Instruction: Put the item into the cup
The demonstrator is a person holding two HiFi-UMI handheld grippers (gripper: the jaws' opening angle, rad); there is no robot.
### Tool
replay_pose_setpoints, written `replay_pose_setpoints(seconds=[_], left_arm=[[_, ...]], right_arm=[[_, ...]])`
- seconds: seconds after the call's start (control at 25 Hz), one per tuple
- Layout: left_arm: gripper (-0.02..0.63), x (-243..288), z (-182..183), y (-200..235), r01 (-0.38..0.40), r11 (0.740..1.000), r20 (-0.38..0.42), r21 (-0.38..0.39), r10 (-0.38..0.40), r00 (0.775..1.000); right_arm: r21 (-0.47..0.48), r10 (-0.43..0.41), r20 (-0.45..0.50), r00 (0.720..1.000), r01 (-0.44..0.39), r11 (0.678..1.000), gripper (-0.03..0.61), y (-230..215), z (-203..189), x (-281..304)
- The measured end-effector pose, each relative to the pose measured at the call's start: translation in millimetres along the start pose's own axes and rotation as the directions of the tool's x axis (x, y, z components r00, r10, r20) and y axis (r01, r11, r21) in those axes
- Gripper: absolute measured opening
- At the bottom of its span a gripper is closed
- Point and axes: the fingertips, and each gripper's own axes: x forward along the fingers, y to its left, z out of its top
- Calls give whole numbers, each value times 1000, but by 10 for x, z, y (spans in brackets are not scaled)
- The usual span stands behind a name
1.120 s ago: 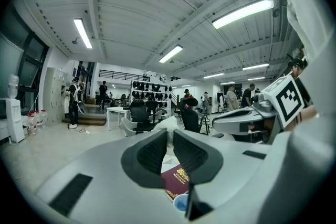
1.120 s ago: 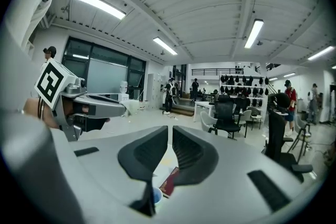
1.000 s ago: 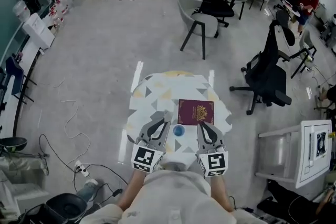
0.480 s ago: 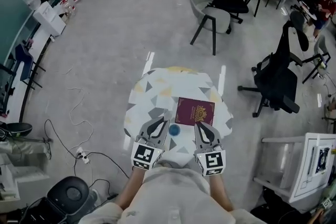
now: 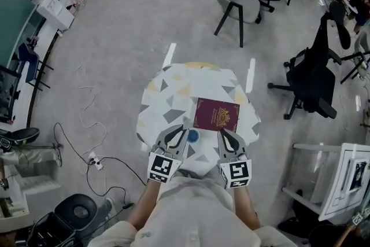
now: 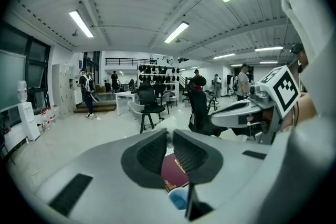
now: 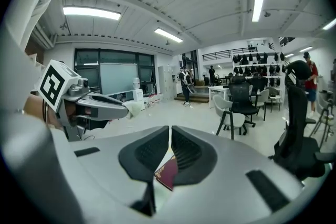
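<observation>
A maroon booklet [image 5: 215,114] lies flat on the small round patterned table [image 5: 167,95]. A small blue cup [image 5: 193,136] stands just left of the booklet's near corner. My left gripper [image 5: 180,132] hovers beside the cup on its left, jaws together with nothing between them. My right gripper [image 5: 225,133] hangs over the booklet's near edge, jaws also together and empty. In the left gripper view the booklet [image 6: 173,176] and the cup [image 6: 178,200] show below the gripper [image 6: 169,136]. The right gripper view shows the booklet [image 7: 167,173] under its gripper [image 7: 171,134].
A grey chair [image 5: 241,6] stands beyond the table and a black office chair [image 5: 315,81] to its right. A white cart [image 5: 341,176] is at the near right. Cables and a power strip [image 5: 95,162] lie on the floor to the left.
The head view has shifted, so the table sits slightly differently in frame. Both grippers stay at the table's near edge, beside the cup and booklet, unchanged.
</observation>
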Motion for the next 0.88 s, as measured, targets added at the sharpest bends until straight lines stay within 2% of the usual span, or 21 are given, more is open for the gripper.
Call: replay_pose_setpoints(seconds=[0.44,0.88], left_arm=[[49,71,-344,61,101,995,-48,-11,-102,994],[49,131,-645,69,209,978,-98,-14,-210,973]], right_arm=[[25,-70,-72,995,72,997,20,178,-307,23],[53,-127,-130,983,135,989,18,384,-583,58]])
